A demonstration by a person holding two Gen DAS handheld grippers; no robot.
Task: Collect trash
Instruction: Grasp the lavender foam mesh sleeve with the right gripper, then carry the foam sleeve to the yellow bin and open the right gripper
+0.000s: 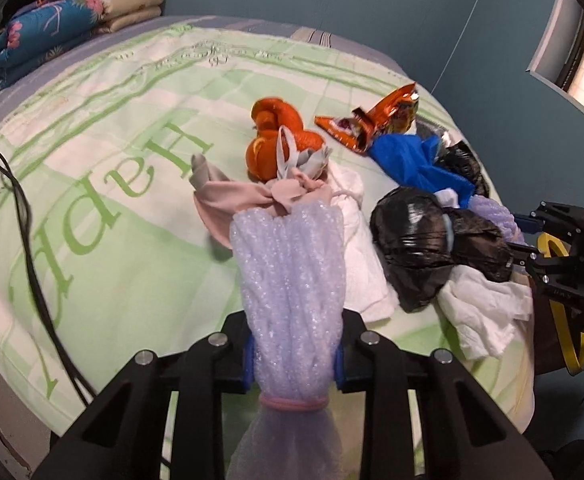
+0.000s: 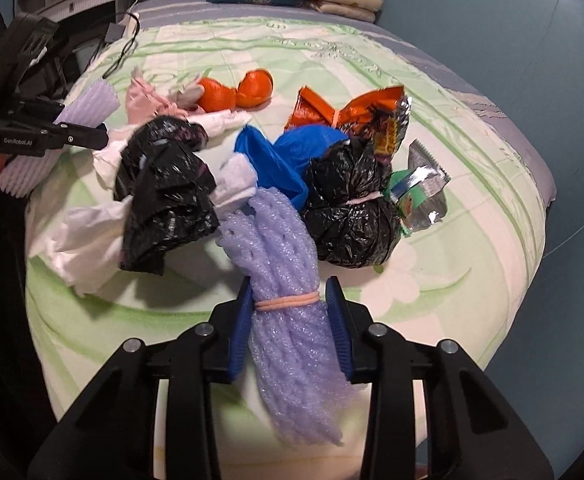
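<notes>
Trash lies in a heap on a bed with a green and white cover (image 1: 104,184). My left gripper (image 1: 293,354) is shut on a pale purple foam net bundle (image 1: 292,276) tied with a pink band, held above the cover. My right gripper (image 2: 290,322) is shut on a second purple foam net bundle (image 2: 280,280) tied with an orange band. In the heap are orange peel (image 1: 276,136), an orange snack wrapper (image 1: 375,120), a blue plastic bag (image 2: 276,156), two black bags (image 2: 347,204) (image 2: 164,192), white tissue (image 1: 483,312) and pink cloth (image 1: 228,200).
Folded quilts (image 1: 52,36) are stacked at the head of the bed. A black cable (image 1: 32,240) runs along the bed's left edge. A silver and green wrapper (image 2: 419,192) lies beside the right black bag. A blue wall and window (image 1: 583,60) stand to the right.
</notes>
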